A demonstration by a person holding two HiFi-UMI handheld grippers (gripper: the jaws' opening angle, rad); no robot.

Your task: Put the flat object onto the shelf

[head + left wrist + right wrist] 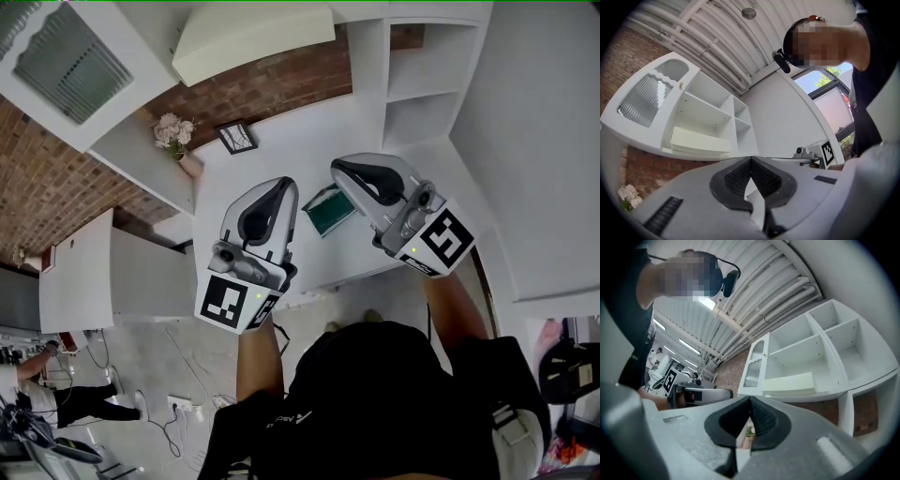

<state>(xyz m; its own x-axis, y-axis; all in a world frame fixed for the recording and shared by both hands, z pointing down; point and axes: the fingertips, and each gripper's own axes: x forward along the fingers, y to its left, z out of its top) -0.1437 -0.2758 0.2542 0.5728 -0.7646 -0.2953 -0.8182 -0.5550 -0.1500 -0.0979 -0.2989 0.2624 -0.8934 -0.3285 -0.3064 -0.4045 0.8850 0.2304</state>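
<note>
In your head view, the cream flat rectangular slab [253, 37] lies in the white wooden shelf unit's [370, 66] wide lower compartment, its long axis along the board. The left gripper [284, 185] and right gripper [340, 171] are well apart from it. Your left gripper view shows the left gripper [751, 160] closed on nothing, with the slab [701, 140] lying flat ahead; your right gripper view shows the right gripper [750, 401] likewise shut and empty, facing the slab [790, 383].

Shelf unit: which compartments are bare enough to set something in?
Bare: the upper middle compartment, above the cream flat object, and the two narrower compartments right of it. The lower middle shelf is filled by that object.
</note>
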